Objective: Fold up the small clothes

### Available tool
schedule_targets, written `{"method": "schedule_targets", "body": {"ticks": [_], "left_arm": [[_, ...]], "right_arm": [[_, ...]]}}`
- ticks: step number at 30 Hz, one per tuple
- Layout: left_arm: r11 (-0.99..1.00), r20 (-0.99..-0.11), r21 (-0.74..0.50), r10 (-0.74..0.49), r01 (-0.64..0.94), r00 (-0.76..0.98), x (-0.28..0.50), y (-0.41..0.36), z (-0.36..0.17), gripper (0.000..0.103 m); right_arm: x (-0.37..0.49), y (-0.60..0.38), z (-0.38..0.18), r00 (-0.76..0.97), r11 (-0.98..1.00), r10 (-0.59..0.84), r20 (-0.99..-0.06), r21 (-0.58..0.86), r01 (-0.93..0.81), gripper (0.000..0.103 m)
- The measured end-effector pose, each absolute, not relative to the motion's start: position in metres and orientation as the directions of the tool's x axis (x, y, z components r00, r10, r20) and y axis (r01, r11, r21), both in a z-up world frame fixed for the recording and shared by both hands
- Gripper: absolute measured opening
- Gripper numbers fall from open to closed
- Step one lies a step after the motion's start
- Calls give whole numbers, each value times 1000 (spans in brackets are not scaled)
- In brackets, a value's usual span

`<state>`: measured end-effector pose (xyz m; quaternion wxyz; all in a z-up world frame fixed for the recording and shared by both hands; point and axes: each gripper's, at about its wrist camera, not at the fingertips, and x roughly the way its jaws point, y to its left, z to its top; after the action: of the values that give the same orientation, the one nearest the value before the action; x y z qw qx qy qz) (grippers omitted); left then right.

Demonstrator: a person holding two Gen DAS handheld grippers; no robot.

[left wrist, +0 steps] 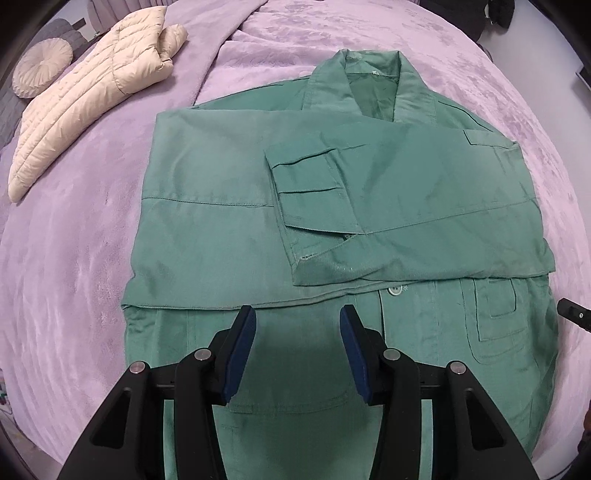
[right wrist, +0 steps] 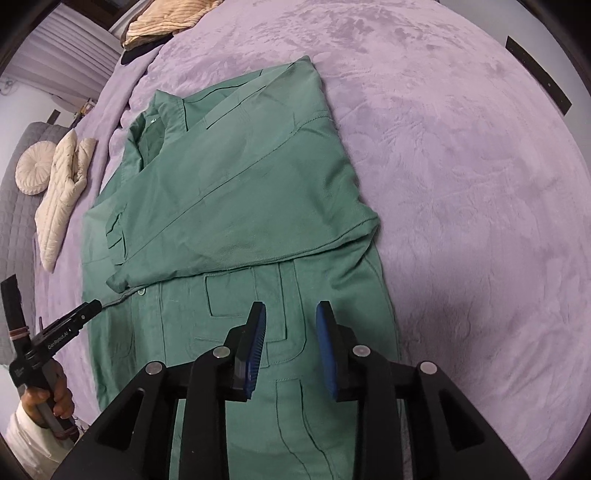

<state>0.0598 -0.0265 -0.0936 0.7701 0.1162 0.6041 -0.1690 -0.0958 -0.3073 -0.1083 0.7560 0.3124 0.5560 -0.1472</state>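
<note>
A green jacket (left wrist: 229, 229) lies front up on the purple bedspread (left wrist: 74, 266), collar at the far end. Both sleeves are folded across its chest, the right one on top with its cuff (left wrist: 314, 199) near the middle. My left gripper (left wrist: 298, 314) is open and empty, hovering over the jacket's lower half. My right gripper (right wrist: 291, 308) is open and empty above the lower right pocket area of the jacket (right wrist: 236, 184). The left gripper also shows in the right wrist view (right wrist: 90, 306), at the jacket's left edge, held by a hand.
A folded cream puffer jacket (left wrist: 92, 88) and a round cream cushion (left wrist: 42, 66) lie at the far left of the bed. A grey quilted headboard (right wrist: 14, 206) stands behind them. Tan corduroy cloth (right wrist: 166, 22) lies at the far end. The bedspread (right wrist: 461, 184) spreads to the right.
</note>
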Motion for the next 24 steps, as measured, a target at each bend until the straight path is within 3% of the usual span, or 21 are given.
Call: {"method": "schedule_targets", "body": {"ticks": [3,7,9,10,13,15,24], "left_arm": [[917,-971,-24,-117,398,210,52,-21,-86,49],[921,-975,-20,-104,389,196,43,-12,-79,51],[924,-972,-7,-96,382,213,35,-5,-75,96],[926,-968,0,-94,378,232,31,-1,-72,102],[925,-965,2,-98,381,242,21,10,-66,102],[930,-969,-6,-96,367,228,17,20,-66,102],[926,-985,-48,-107,374,138,4,69,-81,102]], "right_arm": [[-100,-298,-105,333,757,133,-933,312,574,45],[-108,-285,-99,325,751,151,-934,321,576,50],[-112,-279,-96,327,748,158,-932,329,576,59],[-114,-274,-93,327,749,161,-931,331,574,61],[-118,-261,-89,333,749,169,-928,341,569,68],[-121,-252,-86,343,747,181,-922,355,562,80],[-146,-208,-81,414,683,228,-881,448,577,82]]}}
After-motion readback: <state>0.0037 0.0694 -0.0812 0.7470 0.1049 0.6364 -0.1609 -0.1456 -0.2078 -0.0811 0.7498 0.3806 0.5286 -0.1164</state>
